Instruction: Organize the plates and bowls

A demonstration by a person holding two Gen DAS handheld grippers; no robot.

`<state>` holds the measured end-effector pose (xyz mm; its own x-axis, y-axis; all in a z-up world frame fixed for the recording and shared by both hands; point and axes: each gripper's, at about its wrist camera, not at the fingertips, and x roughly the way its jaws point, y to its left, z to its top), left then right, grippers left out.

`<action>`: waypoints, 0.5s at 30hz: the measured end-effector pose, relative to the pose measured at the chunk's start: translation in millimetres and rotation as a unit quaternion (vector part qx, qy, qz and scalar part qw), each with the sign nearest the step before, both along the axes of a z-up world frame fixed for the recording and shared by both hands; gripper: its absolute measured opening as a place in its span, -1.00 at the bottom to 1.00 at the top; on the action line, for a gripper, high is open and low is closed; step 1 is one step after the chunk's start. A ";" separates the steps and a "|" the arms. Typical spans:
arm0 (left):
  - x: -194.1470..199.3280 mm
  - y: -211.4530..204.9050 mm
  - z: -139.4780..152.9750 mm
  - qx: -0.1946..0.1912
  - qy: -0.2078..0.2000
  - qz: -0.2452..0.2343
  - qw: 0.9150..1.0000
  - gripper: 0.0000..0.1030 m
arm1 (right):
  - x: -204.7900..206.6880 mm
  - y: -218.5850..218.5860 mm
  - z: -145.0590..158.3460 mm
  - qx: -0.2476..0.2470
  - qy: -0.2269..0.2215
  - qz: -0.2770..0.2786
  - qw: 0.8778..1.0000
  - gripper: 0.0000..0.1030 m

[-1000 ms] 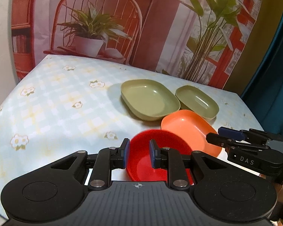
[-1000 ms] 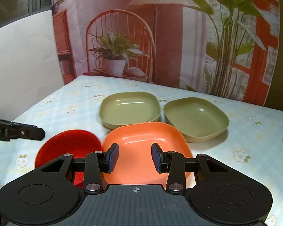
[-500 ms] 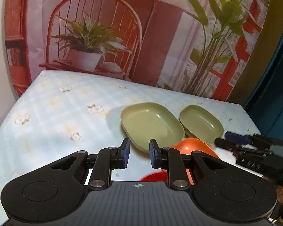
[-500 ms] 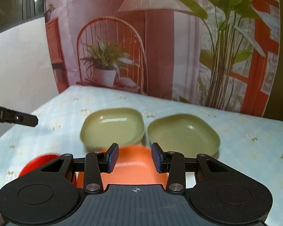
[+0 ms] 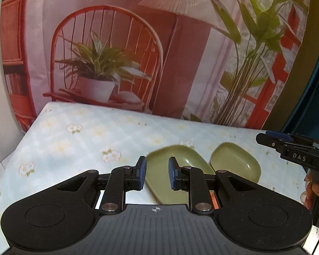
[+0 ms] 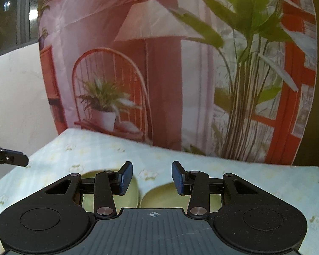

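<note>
Both claws apart, gripping nothing: left claw [image 5: 157,175] low centre over the left green dish [image 5: 159,182], right claw [image 6: 152,177] above both green dishes, second one [image 6: 159,197] lower centre on the floral surface [image 6: 255,176]

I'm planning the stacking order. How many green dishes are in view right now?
2. One green dish lies just beyond the left gripper, the other green dish beside it to the right, on the table. Other dishes may be hidden under the grippers.
</note>
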<state>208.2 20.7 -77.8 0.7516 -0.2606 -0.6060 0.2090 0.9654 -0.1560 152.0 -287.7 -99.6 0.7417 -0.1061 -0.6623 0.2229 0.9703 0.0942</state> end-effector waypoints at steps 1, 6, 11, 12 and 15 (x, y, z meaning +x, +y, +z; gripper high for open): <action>3.4 0.0 0.2 -0.001 -0.001 -0.001 1.000 -0.54 | 2.8 -2.2 -0.1 0.000 0.000 0.000 1.000 -0.24; 20.4 1.2 -12.1 -0.003 0.022 -0.002 1.000 -0.54 | 21.5 -6.3 -6.1 0.012 0.012 0.025 1.000 -0.18; 33.2 7.3 -33.7 -0.018 0.059 0.006 0.998 -0.54 | 28.5 5.6 -25.5 0.017 0.039 0.043 0.998 -0.19; 34.1 8.6 -37.2 -0.019 0.063 0.005 0.998 -0.54 | 29.3 8.0 -31.0 0.018 0.045 0.046 0.998 -0.19; 37.9 9.3 -49.3 -0.020 0.077 0.002 0.997 -0.54 | 31.5 14.3 -45.4 0.026 0.063 0.052 0.996 -0.21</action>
<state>246.1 30.0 -127.2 0.6509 -0.2846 -0.7038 0.1760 0.9584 -0.2247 183.5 -273.3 -145.0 0.6574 0.0036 -0.7535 0.1351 0.9832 0.1225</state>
